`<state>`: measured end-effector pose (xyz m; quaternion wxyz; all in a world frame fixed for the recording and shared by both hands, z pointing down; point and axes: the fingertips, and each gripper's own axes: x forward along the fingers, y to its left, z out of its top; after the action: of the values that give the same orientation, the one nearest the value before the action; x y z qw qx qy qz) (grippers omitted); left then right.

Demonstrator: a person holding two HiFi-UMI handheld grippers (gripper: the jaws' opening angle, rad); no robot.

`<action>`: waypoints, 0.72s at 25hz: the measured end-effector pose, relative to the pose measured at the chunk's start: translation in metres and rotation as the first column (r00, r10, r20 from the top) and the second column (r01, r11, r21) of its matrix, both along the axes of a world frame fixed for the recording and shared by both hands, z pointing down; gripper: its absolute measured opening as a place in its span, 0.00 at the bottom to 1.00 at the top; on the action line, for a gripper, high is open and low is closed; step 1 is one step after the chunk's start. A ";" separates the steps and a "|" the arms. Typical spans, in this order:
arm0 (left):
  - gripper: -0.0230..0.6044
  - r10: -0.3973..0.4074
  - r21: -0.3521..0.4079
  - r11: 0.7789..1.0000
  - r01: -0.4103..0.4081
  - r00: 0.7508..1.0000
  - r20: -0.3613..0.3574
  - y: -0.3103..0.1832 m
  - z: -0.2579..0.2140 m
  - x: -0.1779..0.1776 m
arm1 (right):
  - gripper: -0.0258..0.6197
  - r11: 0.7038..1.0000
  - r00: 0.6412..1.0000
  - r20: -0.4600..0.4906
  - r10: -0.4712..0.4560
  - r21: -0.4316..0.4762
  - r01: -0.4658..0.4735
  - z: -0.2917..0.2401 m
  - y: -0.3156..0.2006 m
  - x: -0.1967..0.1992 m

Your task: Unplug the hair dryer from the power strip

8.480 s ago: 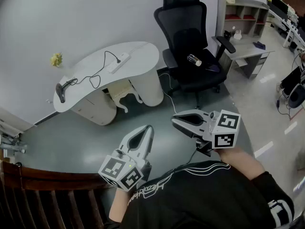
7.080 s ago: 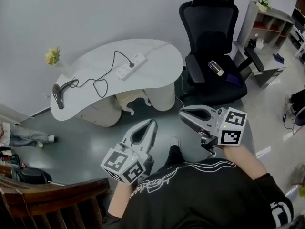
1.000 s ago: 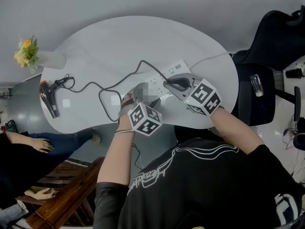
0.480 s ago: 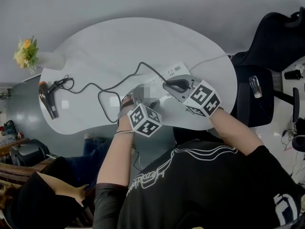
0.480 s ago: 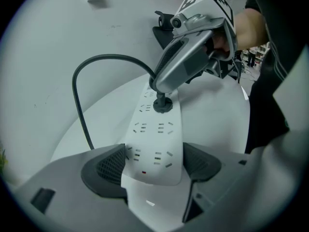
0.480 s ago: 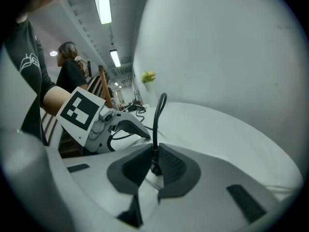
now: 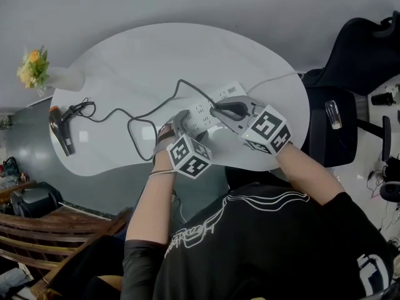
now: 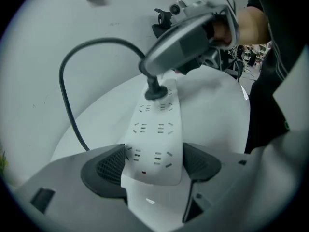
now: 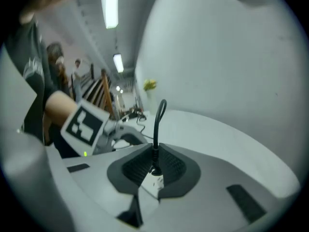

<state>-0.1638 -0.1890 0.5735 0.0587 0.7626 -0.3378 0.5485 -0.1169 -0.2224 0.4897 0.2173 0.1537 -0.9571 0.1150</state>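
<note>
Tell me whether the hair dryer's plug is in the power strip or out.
In: the left gripper view shows the black plug seated in the white power strip, with the right gripper shut on it.

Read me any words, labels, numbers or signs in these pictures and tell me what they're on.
No text here can be read.
Black shirt: white script across the back, too warped to read.
Left tool and right tool: cubes show black-and-white square patterns, no letters.
Power strip: no print legible.
</note>
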 end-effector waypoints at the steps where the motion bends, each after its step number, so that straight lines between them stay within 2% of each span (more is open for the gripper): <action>1: 0.61 0.003 0.001 1.000 -0.003 1.000 -0.001 0.000 0.000 0.000 | 0.08 1.000 0.999 0.037 0.029 -0.011 -0.028 -0.011 -0.010 0.004; 4: 0.61 0.004 0.000 1.000 -0.004 1.000 -0.003 -0.001 0.000 -0.001 | 0.08 1.000 1.000 0.002 0.029 0.010 -0.029 -0.025 -0.027 0.012; 8: 0.62 0.015 0.007 1.000 -0.015 1.000 -0.021 -0.001 0.000 -0.001 | 0.08 0.997 1.000 0.017 0.022 -0.079 -0.021 -0.023 -0.023 0.020; 11: 0.62 0.012 0.037 0.999 -0.010 0.997 -0.071 -0.001 -0.002 -0.001 | 0.08 0.990 0.997 0.063 0.046 -0.134 -0.037 -0.025 -0.017 0.023; 13: 0.62 -0.030 0.049 0.998 0.037 0.989 -0.142 -0.001 -0.009 -0.001 | 0.08 0.983 0.992 0.110 0.061 -0.179 -0.041 -0.031 -0.012 0.023; 15: 0.62 -0.095 0.059 0.992 0.113 0.964 -0.246 -0.001 -0.025 -0.001 | 0.08 0.979 0.987 0.143 0.070 -0.202 -0.040 -0.039 -0.007 0.025; 16: 0.62 -0.129 0.063 0.986 0.155 0.944 -0.303 -0.002 -0.036 -0.002 | 0.08 0.978 0.985 0.156 0.074 -0.205 -0.041 -0.044 -0.005 0.026; 18: 0.61 -0.190 0.053 0.971 0.233 0.887 -0.420 0.001 -0.060 -0.003 | 0.08 0.977 0.978 0.189 0.086 -0.211 -0.045 -0.056 -0.001 0.030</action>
<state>-0.1665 -0.1880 0.5135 0.1489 0.8214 -0.4267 0.3478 -0.0869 -0.2236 0.4341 0.1322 0.1498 -0.9513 0.2348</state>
